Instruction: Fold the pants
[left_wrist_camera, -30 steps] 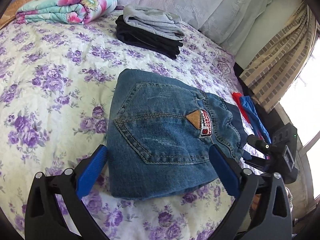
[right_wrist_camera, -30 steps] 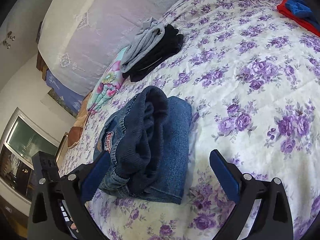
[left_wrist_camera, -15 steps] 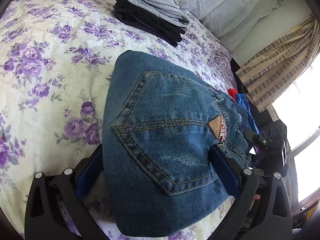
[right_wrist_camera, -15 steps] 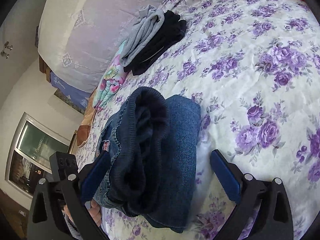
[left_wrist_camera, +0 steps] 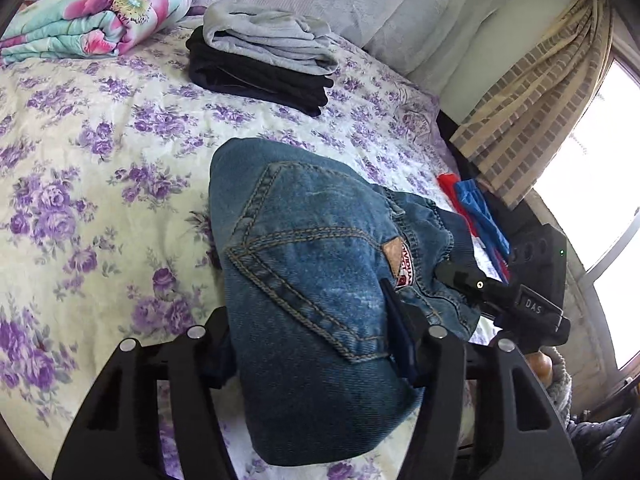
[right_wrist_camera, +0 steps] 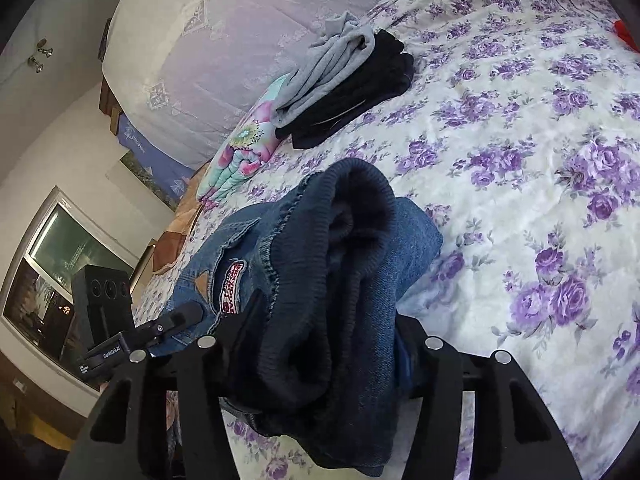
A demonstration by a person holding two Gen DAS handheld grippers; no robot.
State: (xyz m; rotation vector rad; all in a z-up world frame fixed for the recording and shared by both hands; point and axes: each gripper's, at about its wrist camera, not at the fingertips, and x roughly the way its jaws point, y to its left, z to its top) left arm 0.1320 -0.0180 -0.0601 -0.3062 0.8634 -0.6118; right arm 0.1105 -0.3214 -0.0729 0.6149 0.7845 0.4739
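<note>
1. My left gripper [left_wrist_camera: 308, 332] has just been closing, and its jaws now sit about half shut with the folded jeans [left_wrist_camera: 304, 276] squeezed between them. I took the bundle at its near edge, across the back-pocket side, so the layers stay stacked when it moves.
2. My right gripper [right_wrist_camera: 320, 344] has been closing too, and it pinches the other end of the jeans [right_wrist_camera: 320, 280], where the dark ribbed waistband bulges up out of the fold. With a hold on each end, I judge the bundle can be carried without falling open.
3. The jeans are a thick, rounded packet of faded blue denim: heavy tan stitching round the pocket, a small leather tab, a red-and-white woven label beside it. The fabric looks stiff enough to keep its fold.
4. The jeans are on the bedspread [left_wrist_camera: 100, 184], a soft, lightly rumpled cotton, cream with purple roses.
5. Beyond the jeans, toward the headboard, is a stack of folded clothes [left_wrist_camera: 260, 64], grey knit on top of black. I take that to be where this pair belongs.
6. Left of that stack lies a rolled floral quilt [left_wrist_camera: 92, 24]. Right of the jeans, at the bed's edge, are red and blue garments [left_wrist_camera: 472, 208], not yet folded.
</note>
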